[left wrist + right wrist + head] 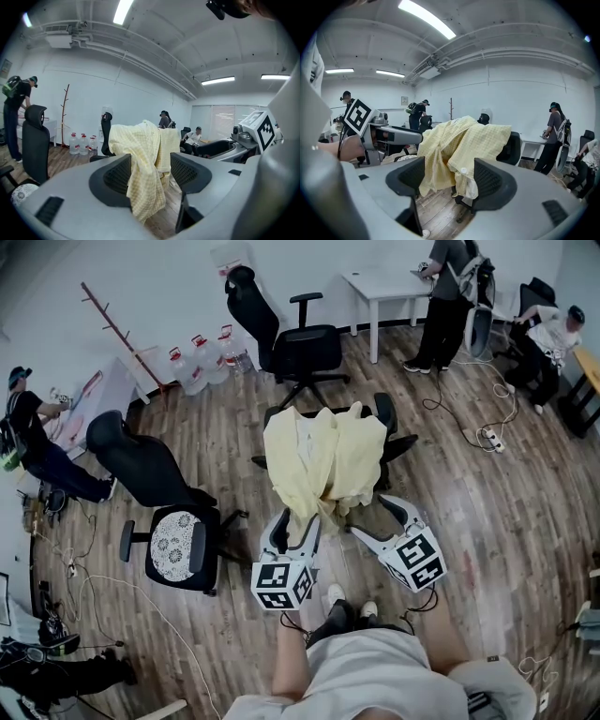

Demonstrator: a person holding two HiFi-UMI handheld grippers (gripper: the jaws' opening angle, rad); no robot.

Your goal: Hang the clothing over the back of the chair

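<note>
Item: pale yellow checked clothing (323, 460), draped over the back of the middle black chair (385, 412) on a wood floor. Head view: the garment covers the backrest and hangs on the near side towards the person, its hem just ahead of both tools; left gripper (298, 519) at the hem's left part, right gripper (370, 515) just beside its right edge. Left gripper view: jaws spread wide, one hanging fold of the clothing (143, 164) between them and brushing the left-hand pad, not pinched. Right gripper view: jaws likewise apart and holding nothing; the clothing (464, 140) shows beyond them with a buttoned corner low, the chair (513, 147) edge at its right. Orientation: long axis runs top to bottom, upper part bunched over the chair top, hem pointing down and towards the person. Handling note, as a judgement: the hang looks nearly complete; both tools are best drawn straight back with jaws kept wide, so the fold in the left one does not snag and drag the garment off
</note>
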